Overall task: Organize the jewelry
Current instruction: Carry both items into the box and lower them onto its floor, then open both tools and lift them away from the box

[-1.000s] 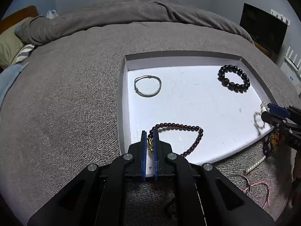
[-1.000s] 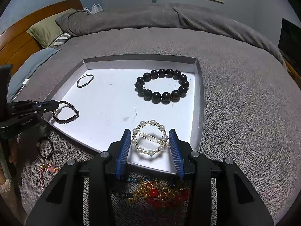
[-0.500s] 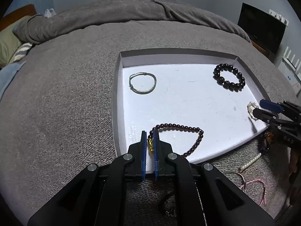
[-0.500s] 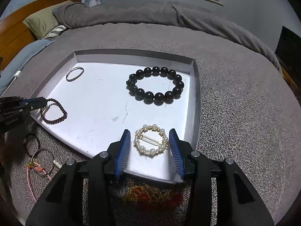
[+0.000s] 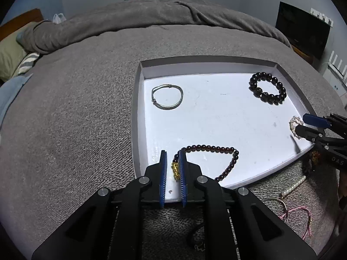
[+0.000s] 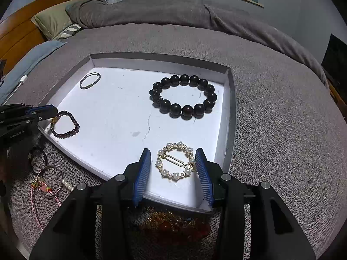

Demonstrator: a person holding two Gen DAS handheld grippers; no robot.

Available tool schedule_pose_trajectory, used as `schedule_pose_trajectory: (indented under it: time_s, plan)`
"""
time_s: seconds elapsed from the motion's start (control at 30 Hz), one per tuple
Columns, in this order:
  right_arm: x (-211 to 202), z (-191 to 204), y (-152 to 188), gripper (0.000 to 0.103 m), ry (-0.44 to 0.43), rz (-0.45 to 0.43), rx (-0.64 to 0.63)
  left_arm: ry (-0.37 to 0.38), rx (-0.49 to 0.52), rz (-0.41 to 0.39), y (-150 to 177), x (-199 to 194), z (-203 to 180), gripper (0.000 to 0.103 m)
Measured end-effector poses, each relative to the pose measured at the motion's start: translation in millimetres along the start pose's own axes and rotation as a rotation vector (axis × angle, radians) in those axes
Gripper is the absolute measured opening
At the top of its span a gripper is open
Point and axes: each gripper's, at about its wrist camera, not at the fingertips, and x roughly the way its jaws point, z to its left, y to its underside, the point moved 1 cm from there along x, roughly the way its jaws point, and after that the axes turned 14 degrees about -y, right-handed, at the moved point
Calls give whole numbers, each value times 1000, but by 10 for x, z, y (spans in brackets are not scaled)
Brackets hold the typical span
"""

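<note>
While looking down the left gripper (image 5: pixel 172 169), seeing its blue pads parting, the small gold charm (image 5: pixel 175 170) of the dark-red beaded bracelet (image 5: pixel 213 156) sitting between them, hugging the right-hand pad, well clear of the left one. Lying on the floor of the shallow white cardboard tray (image 5: pixel 137 99), near its front left corner, bead loop trailing off to the right and back toward the front rim. Needing a straight pull-back along the pads to clear the charm. Compared with a second earlier, showing a visibly wider gap where the pads had been pinching the charm.

Turning to the right wrist view, finding the right gripper (image 6: pixel 173 169) standing moderately wide, straddling the round pearl-and-gold hair clip (image 6: pixel 175 161) flat on the tray near its front right corner, bar running across between the pads. Looking clear of the left pad; touching or not at the right pad, impossible to tell. Being the nearer hand for the big black bead bracelet (image 6: pixel 184 96) beyond. Against the earlier frame, keeping much the same spread, clip sitting a little farther in from the front rim.
</note>
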Motion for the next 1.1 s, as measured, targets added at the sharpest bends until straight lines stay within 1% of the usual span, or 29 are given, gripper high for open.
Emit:
schedule_pose_trajectory:
  time_s: [0.07, 0.1, 0.13, 0.2, 0.3, 0.33, 0.37, 0.4, 0.43, 0.47, 0.5, 0.6, 0.63, 0.67, 0.7, 0.73, 0.8, 0.87, 0.93, 0.97, 1.1]
  plan:
    - [-10, 8, 0, 44, 3, -9, -3, -3, -1, -4, -2, -2, 10, 14]
    - [-16, 13, 0, 44, 7, -14, -4, -2, -2, -6, -4, -6, 10, 16]
    - [-26, 11, 3, 49, 12, -21, -3, -1, -3, -7, -2, -10, 13, 21]
    - [-34, 12, 1, 50, 0, -28, 0, 1, -3, -18, -4, -30, 15, 27]
    - [-48, 19, -5, 51, -9, -38, 5, 1, -2, -20, 8, -36, 3, 29]
    - [-60, 18, -4, 54, -21, -46, 9, 0, 0, -20, 7, -34, 0, 29]
    - [-81, 25, -8, 62, -46, -58, 12, 0, -1, -22, 6, -38, 2, 29]
    - [-103, 40, -9, 67, -66, -68, 12, 2, -5, -24, 3, -44, 9, 29]
    - [-144, 74, -16, 76, -84, -84, 4, 9, -12, -28, -2, -59, 17, 29]
    - [-178, 98, -24, 84, -80, -97, -3, 18, -21, -31, -8, -75, 29, 30]
    - [-214, 116, -31, 85, -76, -112, -9, 26, -32, -37, -15, -95, 45, 30]
    - [-359, 124, -63, 86, -103, -168, -6, 34, -54, -59, -27, -165, 101, 31]
    - [-434, 100, -77, 91, -108, -201, 10, 42, -66, -70, -29, -208, 124, 33]
    - [-482, 75, -84, 96, -108, -224, 22, 46, -77, -80, -30, -250, 145, 35]
    - [-521, 49, -89, 98, -108, -241, 34, 44, -84, -87, -30, -277, 159, 49]
    - [-575, 2, -99, 97, -107, -264, 56, 37, -93, -103, -33, -323, 178, 67]
    - [-671, -103, -109, 97, -107, -308, 106, 22, -110, -144, -36, -428, 210, 81]
    - [-736, -197, -108, 98, -114, -340, 148, 27, -121, -154, -69, -472, 246, 81]
    - [-792, -285, -104, 98, -107, -370, 190, 30, -139, -156, -86, -492, 267, 87]
    - [-810, -316, -98, 98, -101, -379, 201, 28, -141, -159, -85, -501, 271, 87]
    - [-818, -365, -91, 98, -76, -381, 210, 6, -129, -155, -86, -480, 245, 88]
